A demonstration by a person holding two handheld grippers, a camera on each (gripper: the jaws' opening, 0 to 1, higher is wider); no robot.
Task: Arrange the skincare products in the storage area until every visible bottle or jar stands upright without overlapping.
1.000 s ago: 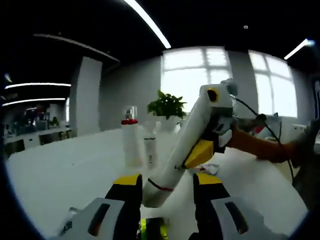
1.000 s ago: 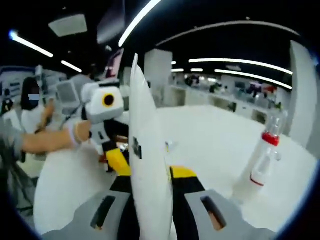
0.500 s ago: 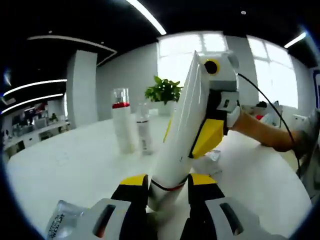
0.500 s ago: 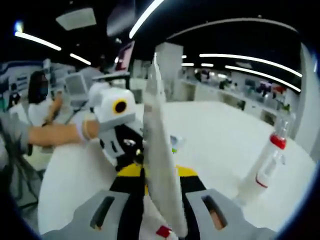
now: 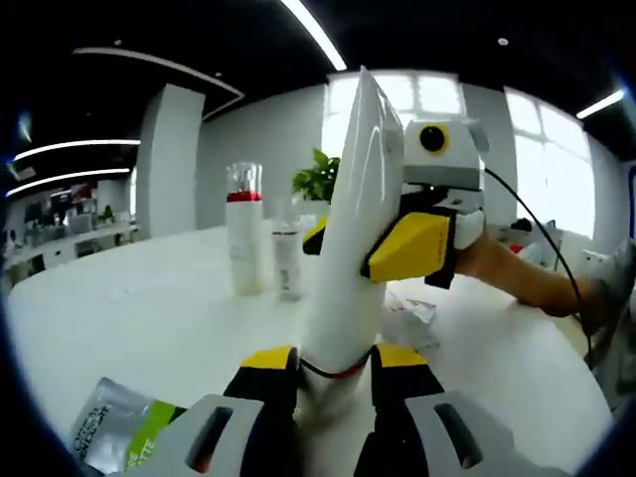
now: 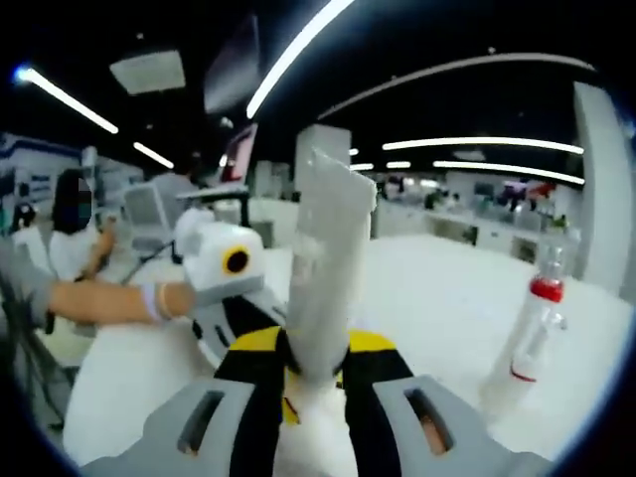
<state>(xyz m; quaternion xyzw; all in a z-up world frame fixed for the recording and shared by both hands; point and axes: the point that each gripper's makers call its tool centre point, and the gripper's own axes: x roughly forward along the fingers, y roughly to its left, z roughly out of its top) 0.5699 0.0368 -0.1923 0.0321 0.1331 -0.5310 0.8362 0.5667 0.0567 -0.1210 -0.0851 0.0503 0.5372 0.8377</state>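
We have both the left hand-held gripper (image 5: pixel 333 373) and the right hand-held gripper (image 6: pixel 313 363) clenched on the white tube (image 5: pixel 356 229), apparently to steady it upright above the tabletop (image 5: pixel 149 318), with the red-collared bottle (image 5: pixel 241 241) standing at ten o'clock.

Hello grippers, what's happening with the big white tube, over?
Both hand-held grippers shut on white tube. Tube nearly upright. Red-banded bottle standing clear.

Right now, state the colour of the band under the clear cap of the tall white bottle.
Red; the tall white bottle shows its band best in the left gripper view.
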